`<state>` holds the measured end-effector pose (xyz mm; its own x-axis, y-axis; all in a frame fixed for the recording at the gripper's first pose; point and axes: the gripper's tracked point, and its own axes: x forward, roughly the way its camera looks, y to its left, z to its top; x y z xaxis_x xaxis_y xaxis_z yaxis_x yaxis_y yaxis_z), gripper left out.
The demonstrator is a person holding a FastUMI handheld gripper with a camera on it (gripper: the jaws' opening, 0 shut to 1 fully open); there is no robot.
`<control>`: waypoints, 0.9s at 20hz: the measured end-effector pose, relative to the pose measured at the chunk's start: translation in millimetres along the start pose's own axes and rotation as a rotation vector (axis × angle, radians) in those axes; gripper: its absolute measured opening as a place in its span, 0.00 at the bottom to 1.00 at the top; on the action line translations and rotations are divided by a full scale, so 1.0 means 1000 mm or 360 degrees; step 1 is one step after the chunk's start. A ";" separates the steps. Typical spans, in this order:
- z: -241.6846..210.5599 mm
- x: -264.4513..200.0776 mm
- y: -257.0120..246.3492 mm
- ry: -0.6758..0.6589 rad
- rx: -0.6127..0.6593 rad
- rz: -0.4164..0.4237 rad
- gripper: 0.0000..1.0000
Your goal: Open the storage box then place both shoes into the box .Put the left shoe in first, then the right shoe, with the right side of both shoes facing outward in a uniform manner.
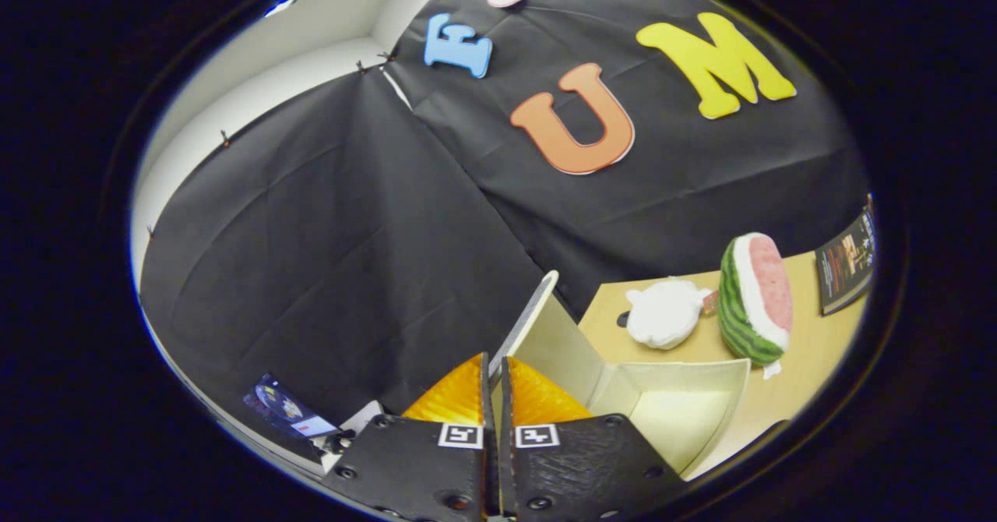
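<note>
The claw (494,386) bears square coded markers, round screws and ribbed texture.

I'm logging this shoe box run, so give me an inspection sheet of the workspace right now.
Surface: tan table, bare patches around the toys.
Job's things: storage box open, its lid raised on edge; shoes: nothing seen.
Clutter: white plush toy and watermelon plush beyond the box, close together; dark booklet further along the table.
Grippers: gripper with fingers closed together, pinching the lid's edge between them.
Cables: nothing seen.
Surroundings: black cloth wall behind the table; a small printed card below it.
</note>
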<state>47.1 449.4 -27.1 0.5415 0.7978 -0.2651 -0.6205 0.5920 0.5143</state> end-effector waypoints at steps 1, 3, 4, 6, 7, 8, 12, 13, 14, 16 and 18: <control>-0.006 0.009 0.007 0.0014 -0.0059 -0.0006 0.11; -0.018 0.022 0.019 0.0048 -0.0128 -0.0004 0.19; -0.022 0.025 0.022 0.0054 -0.0142 -0.0009 0.25; -0.025 0.026 0.021 0.0045 -0.0163 -0.0036 0.37; -0.025 0.023 0.018 0.0037 -0.0174 -0.0058 0.44; -0.024 0.020 0.013 0.0024 -0.0183 -0.0089 0.50; -0.011 -0.014 -0.022 -0.0100 -0.0203 -0.0303 0.74; -0.007 -0.026 -0.033 -0.0140 -0.0208 -0.0357 0.80; -0.004 -0.039 -0.042 -0.0172 -0.0214 -0.0408 0.86; 0.005 -0.074 -0.067 -0.0233 -0.0242 -0.0500 0.86; 0.016 -0.114 -0.098 -0.0293 -0.0275 -0.0605 0.90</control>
<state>55.0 298.0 -34.7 0.8311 0.4959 -0.2516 -0.4352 0.8617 0.2608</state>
